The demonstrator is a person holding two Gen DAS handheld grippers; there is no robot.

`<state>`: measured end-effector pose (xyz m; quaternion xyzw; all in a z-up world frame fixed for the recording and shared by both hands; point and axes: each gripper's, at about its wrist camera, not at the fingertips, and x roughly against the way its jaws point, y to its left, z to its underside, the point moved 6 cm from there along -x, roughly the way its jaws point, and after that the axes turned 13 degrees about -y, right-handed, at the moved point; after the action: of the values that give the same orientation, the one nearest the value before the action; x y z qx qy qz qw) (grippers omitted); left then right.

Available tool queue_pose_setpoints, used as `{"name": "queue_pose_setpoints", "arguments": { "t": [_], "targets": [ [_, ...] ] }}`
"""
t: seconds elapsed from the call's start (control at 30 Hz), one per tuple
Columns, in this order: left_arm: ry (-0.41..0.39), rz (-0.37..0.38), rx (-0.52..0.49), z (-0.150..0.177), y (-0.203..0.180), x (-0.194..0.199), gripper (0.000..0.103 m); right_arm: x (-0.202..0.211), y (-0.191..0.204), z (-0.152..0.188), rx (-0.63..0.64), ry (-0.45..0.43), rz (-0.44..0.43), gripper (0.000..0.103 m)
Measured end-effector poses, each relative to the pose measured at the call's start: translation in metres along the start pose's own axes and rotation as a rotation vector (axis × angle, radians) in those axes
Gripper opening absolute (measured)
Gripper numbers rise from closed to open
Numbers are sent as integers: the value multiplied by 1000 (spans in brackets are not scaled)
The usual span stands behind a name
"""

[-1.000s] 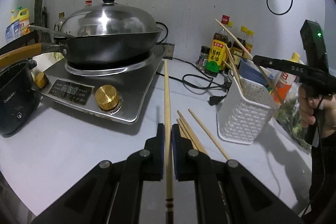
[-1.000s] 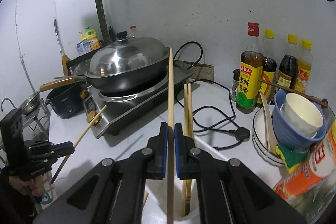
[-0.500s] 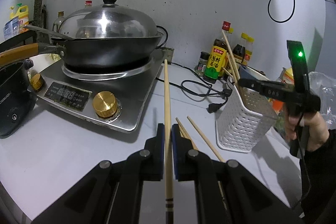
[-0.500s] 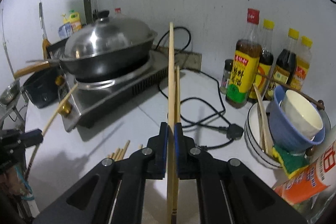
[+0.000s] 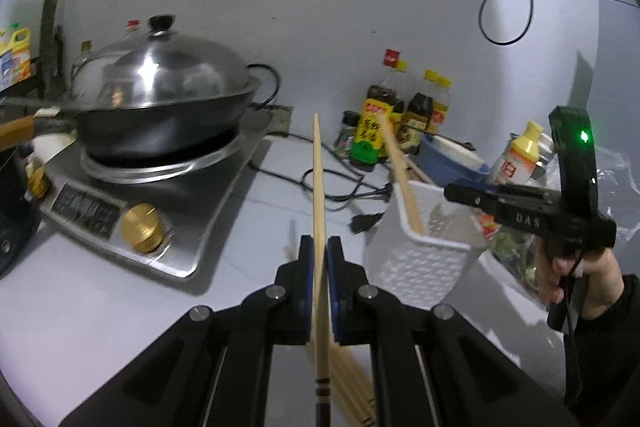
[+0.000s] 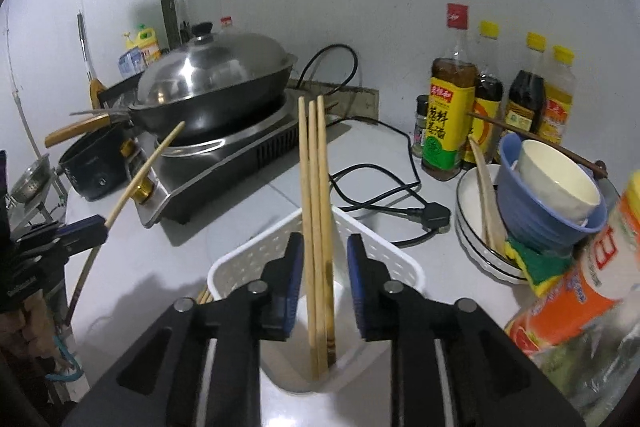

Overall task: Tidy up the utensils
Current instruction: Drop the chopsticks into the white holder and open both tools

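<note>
The loose chopsticks (image 5: 352,387) on the white counter (image 5: 100,307) lie mostly hidden under the left gripper (image 5: 319,259) and blurred — their number cannot be told. That gripper is clamped on a single chopstick (image 5: 319,187), pointing toward the wall. The right gripper (image 6: 320,259) stands with fingers wide apart over the white perforated holder (image 6: 240,259), touching nothing; three chopsticks (image 6: 316,227) stand inside it, leaning. Behind are the lidded wok (image 6: 212,83) on the induction cooker (image 6: 240,155), a black power cord (image 6: 380,195), sauce bottles (image 6: 448,107) and stacked bowls (image 6: 552,203) — the orange bottle (image 6: 580,287) is cut off.
</note>
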<state>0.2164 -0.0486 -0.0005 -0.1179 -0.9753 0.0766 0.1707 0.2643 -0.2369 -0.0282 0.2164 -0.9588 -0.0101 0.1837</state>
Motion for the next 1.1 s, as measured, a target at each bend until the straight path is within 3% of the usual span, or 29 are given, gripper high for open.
{"name": "queue_pose_setpoints", "arguments": {
  "t": [0.43,0.53,0.77,1.1],
  "targets": [
    [-39,150,-14,-47,-81,-62,6,46,-47,2,-104,-84,12,29],
    [-73,133,-28,-58,-99,-79,6,52,-58,1,-126,-109,18,29],
    [-110,110,108,-63,-110,-116,6,70,-74,-7,-148,-168,32,29],
    [-115,-2,278,-34,-94,-146,6,77,-83,-10,-150,-207,26,29]
  ]
}}
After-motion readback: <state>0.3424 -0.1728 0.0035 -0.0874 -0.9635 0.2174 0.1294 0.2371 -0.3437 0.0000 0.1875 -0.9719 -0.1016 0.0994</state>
